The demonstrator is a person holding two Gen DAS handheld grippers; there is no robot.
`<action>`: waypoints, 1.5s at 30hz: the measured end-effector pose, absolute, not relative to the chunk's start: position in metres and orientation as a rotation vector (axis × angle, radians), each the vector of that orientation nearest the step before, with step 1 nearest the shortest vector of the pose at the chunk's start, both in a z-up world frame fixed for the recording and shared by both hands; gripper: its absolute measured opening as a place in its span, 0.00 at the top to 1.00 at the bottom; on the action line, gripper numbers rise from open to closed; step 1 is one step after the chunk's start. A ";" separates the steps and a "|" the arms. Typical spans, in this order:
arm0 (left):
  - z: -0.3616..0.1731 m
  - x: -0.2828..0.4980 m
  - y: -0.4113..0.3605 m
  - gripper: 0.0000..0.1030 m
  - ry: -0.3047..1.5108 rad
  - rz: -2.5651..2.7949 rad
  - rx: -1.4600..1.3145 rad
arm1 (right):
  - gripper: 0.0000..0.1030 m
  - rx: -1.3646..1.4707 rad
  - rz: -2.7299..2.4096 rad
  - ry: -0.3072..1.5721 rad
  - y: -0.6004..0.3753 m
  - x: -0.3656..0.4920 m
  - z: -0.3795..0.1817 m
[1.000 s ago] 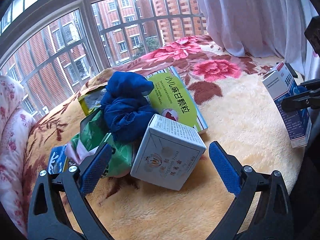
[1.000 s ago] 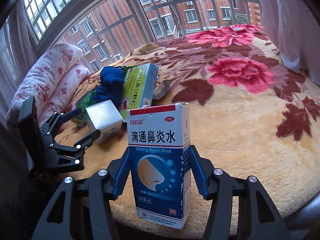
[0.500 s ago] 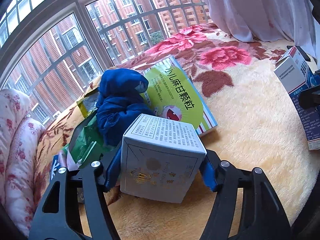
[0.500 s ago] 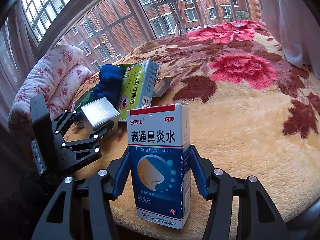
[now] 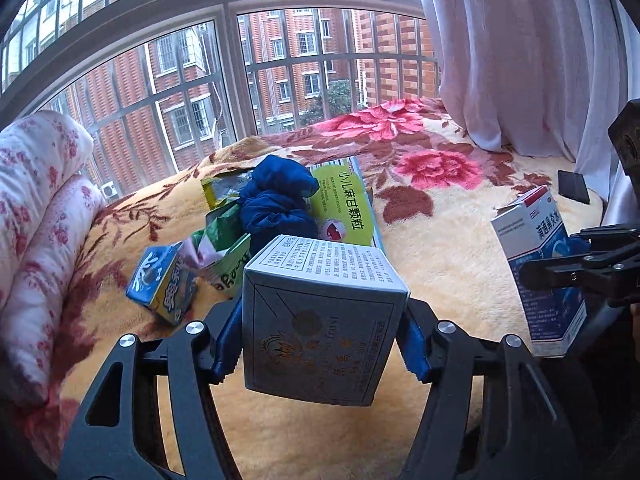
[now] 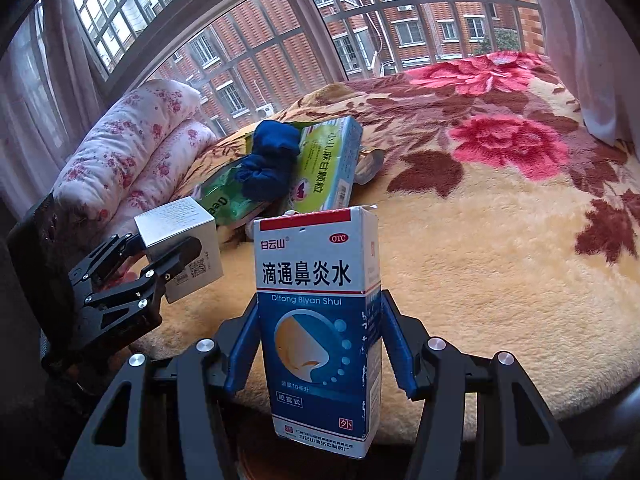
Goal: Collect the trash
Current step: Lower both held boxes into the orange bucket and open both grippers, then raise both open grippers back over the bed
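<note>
My left gripper (image 5: 322, 340) is shut on a silver cube box (image 5: 320, 316) and holds it lifted above the floral blanket; the box also shows in the right wrist view (image 6: 180, 240). My right gripper (image 6: 318, 344) is shut on a blue and white medicine box (image 6: 318, 320), upright near the blanket's front edge; it also shows in the left wrist view (image 5: 538, 264). A pile remains on the blanket: a green flat box (image 5: 346, 212), a blue cloth wad (image 5: 276, 200), green wrappers (image 5: 224, 256) and a small blue-yellow box (image 5: 162, 282).
The pile lies on a yellow and red floral blanket (image 5: 440, 240) by a barred window (image 5: 240, 60). A rolled floral quilt (image 5: 36, 208) lies at the left. White curtains (image 5: 500, 52) hang at the right, with a dark phone-like slab (image 5: 574, 186) below them.
My left gripper closed around the silver cube box and lifted it off the blanket, drawing back from the pile. My right gripper kept holding the medicine box almost still.
</note>
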State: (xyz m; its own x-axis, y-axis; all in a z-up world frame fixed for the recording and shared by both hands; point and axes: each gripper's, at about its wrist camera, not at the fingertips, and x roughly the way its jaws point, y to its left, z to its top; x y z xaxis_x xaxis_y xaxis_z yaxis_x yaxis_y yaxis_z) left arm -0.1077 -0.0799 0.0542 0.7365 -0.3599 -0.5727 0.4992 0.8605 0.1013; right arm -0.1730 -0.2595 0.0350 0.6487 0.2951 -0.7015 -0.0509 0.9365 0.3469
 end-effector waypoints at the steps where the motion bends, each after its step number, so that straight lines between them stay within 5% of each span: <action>1: 0.055 -0.116 -0.076 0.40 0.574 -0.475 0.247 | 0.46 0.302 0.212 0.849 -0.255 -0.176 0.036; 16: -0.009 -0.233 -0.038 0.40 0.786 -0.423 0.228 | 0.46 0.137 0.385 1.004 -0.187 -0.256 0.001; 36: -0.123 -0.234 -0.027 0.40 1.108 -0.437 0.245 | 0.45 0.214 0.394 1.316 -0.162 -0.247 -0.135; 39: -0.135 -0.230 -0.026 0.38 1.170 -0.441 0.245 | 0.41 0.231 0.387 1.351 -0.162 -0.238 -0.149; 41: -0.146 -0.226 -0.028 0.32 1.220 -0.419 0.269 | 0.25 0.251 0.380 1.372 -0.164 -0.234 -0.158; 45: -0.158 -0.222 -0.025 0.31 1.275 -0.404 0.270 | 0.25 0.269 0.372 1.390 -0.167 -0.229 -0.166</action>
State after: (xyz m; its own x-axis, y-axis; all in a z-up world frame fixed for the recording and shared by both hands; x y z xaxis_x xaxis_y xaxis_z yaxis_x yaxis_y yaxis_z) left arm -0.2224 -0.0247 -0.1577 0.2360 -0.1425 -0.9612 0.4366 0.8993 -0.0261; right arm -0.2287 -0.1673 -0.1658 0.1368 0.4081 -0.9026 -0.0967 0.9123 0.3979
